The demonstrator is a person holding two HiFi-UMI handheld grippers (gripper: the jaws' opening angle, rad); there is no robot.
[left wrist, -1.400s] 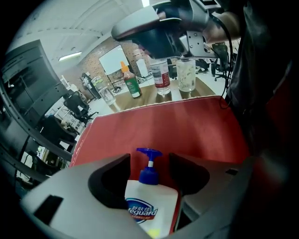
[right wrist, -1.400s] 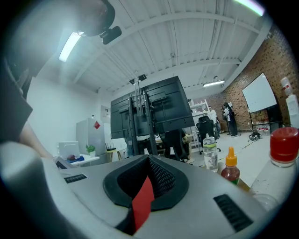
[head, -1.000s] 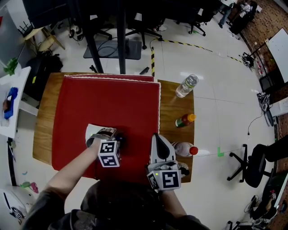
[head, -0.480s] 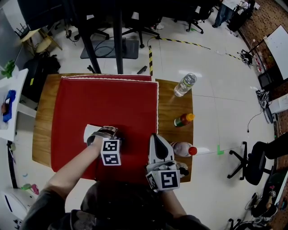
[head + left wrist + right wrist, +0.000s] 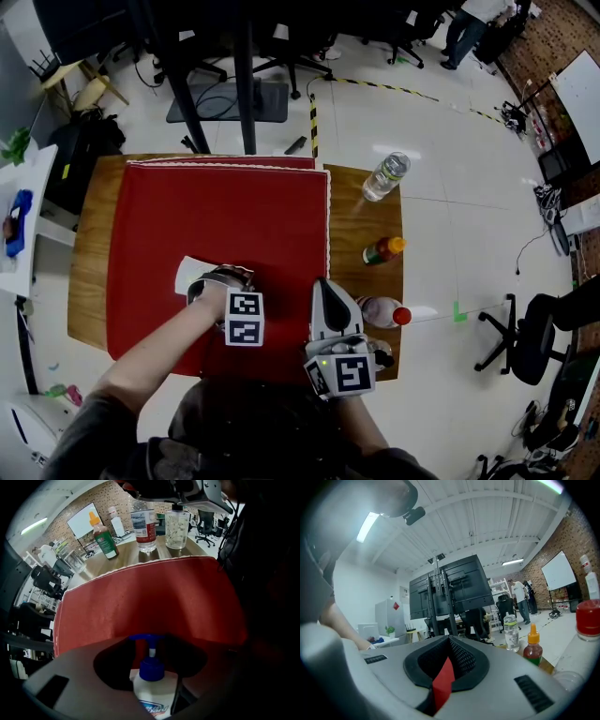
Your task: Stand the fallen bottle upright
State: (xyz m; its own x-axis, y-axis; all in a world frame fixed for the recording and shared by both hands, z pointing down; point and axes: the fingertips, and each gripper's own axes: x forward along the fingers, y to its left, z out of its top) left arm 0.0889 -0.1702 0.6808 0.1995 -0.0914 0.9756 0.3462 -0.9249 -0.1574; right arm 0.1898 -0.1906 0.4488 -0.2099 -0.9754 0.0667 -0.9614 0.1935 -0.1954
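Grip update: the left gripper (image 5: 225,286) has just been squeezing its jaws in, and they now stand about half open with the bottle (image 5: 152,691) between them. In the left gripper view the white body and blue pump top sit right in the gap, and the pads look like they're on both sides of it, so I'd call that a hold. Compared with a second ago, its marker cube (image 5: 245,319) has rolled round and slid a bit toward the near edge of the table (image 5: 361,225), so the wrist got re-angled for the grab.

The bottle itself hasn't budged. It still lies on its side on the red cloth (image 5: 225,206), toward the cloth's near left corner. So nothing's been stood up yet; I reckon the tilt is what comes next.

The right gripper (image 5: 328,291) is parked at the near edge just off the cloth's right edge, jaws together and empty, just beside the red-capped bottle (image 5: 382,311).

Hard to see:
- From the head view the hand and gripper cover most of the bottle; only a white end pokes out.
- The left gripper view cuts its lower half off, and the label print is unreadable.
- Can't tell how firm the squeeze is, or whether the bottle has left the cloth at all.
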